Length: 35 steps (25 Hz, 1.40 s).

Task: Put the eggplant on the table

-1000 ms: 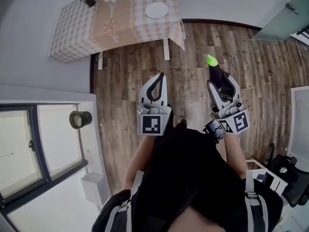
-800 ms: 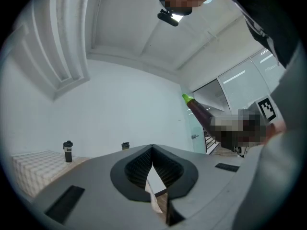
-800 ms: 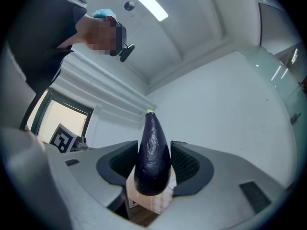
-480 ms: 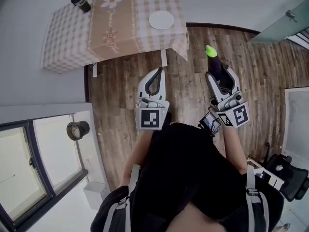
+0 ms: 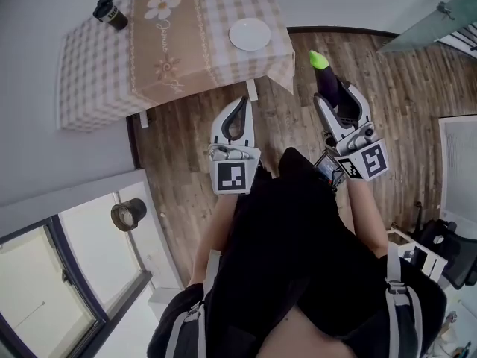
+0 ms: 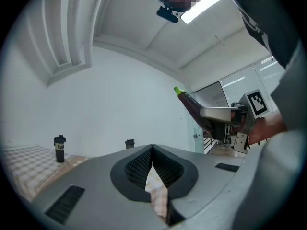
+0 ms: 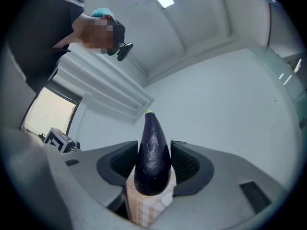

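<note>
The eggplant (image 7: 152, 152) is not on the surface. It is pinched crosswise between the jaws of the right gripper (image 5: 337, 95). In the right gripper view the ribbed pads press on both of its dark purple sides, and its narrow end with the green stem sticks out past the tips, away from the person. From the head view it hangs over the wooden floor (image 5: 186, 148), just off the right-hand near corner of the table (image 5: 97, 66) and clear of the checked cloth.

The left gripper (image 5: 238, 109) is also over the floor, just short of the table's near edge and pointing towards it. Its jaws are pressed together at the tips with nothing between them; in the left gripper view only a strip of the checked cloth shows through the gap lower down.

A white plate (image 5: 250, 33) lies on the table near its right edge, the thing on the table nearest the eggplant. A dark cup (image 5: 109, 13) stands at the table's far left corner, well apart from both grippers. A beige runner with flower prints (image 5: 162, 39) crosses the middle of the table. The person, in a dark top, stands on the floor on the near side of the table.
</note>
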Available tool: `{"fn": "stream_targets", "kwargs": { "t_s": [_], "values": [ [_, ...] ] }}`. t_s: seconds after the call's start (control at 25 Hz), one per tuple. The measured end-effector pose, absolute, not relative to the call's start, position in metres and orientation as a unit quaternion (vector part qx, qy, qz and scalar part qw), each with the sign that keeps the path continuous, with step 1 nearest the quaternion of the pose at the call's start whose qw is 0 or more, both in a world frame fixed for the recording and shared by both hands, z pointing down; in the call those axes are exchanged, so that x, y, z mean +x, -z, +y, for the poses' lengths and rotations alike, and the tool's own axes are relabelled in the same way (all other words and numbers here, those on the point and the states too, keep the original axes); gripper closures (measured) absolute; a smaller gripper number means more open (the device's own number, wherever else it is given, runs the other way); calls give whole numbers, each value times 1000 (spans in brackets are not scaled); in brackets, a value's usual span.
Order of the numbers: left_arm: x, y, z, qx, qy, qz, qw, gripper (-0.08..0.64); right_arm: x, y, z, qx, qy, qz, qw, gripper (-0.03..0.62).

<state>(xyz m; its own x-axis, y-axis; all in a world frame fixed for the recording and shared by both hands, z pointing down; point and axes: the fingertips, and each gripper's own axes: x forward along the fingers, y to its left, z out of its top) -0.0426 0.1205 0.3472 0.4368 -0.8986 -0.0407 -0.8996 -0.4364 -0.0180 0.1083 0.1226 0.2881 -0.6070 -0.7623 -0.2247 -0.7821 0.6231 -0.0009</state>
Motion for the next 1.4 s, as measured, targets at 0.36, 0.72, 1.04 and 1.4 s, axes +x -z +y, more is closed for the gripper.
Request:
{"fn": "stream_targets", "kwargs": {
  "t_s": [0.36, 0.72, 1.04, 1.4],
  "values": [
    [-34, -356, 40, -847, 7, 531, 26, 558, 120, -291, 34, -430, -47, 893, 123, 370],
    [-22, -346, -55, -820, 12, 571, 30, 558, 141, -289, -74, -400, -36, 904, 144, 370],
    [-30, -359, -99, -772, 37, 634, 10, 558, 151, -295, -154, -360, -12, 921, 150, 370],
    [-48, -385, -132, -761, 49, 646, -17, 558, 143, -298, -199, -361, -14, 923, 135, 370]
  ]
}}
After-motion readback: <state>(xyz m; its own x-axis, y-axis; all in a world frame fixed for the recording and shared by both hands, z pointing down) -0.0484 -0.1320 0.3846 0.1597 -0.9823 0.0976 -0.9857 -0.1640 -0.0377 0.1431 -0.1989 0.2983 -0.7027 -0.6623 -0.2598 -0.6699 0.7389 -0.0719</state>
